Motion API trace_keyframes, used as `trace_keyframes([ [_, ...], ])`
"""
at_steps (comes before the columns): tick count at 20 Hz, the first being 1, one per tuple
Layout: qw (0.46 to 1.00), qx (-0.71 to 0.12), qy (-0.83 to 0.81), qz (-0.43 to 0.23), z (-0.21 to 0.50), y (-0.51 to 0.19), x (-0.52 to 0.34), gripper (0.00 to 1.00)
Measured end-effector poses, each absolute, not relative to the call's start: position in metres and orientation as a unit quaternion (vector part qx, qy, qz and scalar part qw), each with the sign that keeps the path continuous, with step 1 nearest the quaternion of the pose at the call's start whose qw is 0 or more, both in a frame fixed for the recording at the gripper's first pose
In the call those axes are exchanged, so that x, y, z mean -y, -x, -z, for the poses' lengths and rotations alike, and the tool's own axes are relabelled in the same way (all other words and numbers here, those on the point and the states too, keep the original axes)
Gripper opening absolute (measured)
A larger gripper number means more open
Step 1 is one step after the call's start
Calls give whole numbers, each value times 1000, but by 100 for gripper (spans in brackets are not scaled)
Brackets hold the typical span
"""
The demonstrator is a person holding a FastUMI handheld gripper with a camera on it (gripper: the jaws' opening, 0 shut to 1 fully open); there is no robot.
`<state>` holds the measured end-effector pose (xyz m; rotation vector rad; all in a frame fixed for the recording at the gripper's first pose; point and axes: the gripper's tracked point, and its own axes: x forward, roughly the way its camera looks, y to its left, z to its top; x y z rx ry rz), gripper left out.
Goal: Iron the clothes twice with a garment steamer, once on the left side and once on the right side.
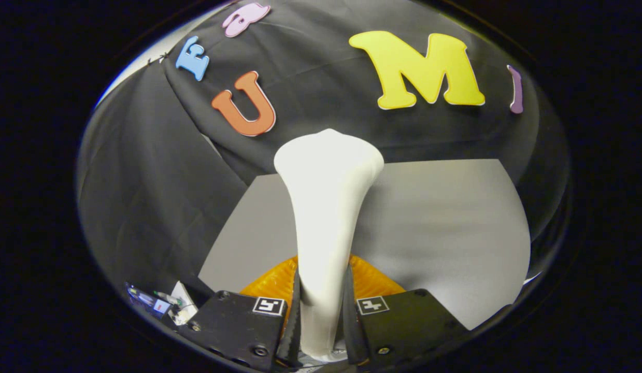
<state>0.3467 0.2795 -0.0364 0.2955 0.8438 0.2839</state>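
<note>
Right now, as I read it from my station:
Jaws: my gripper [323,311] is clamped on the white garment steamer [326,207], both fingers [292,321] pressing its narrow handle from 9 and 3 o'clock.
Steamer: it stands up between the fingers, and its flared head points to 12 o'clock, beyond them. I grip low on the neck, I judge, so the head stays free to meet the cloth.
Clothes: a grey garment [445,228] lies flat from 10 to 4 o'clock behind the steamer, spread so both sides can be reached.
Orange thing: a ribbed orange object [372,280] sits just past the fingers; I cannot tell what it is.
Tabletop clutter: small items [160,303] at 8 o'clock.
Progress: the head looks lifted off the garment, centred between left and right.
</note>
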Motion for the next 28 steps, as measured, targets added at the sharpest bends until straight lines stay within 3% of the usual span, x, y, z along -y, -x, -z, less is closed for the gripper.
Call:
trace_keyframes([
  [12,919,-313,-175,-163,-30,-256,-225,36],
  [23,946,-253,-196,-59,-51,-115,-116,35],
  [28,962,-195,-190,-17,-95,-76,-60,36],
])
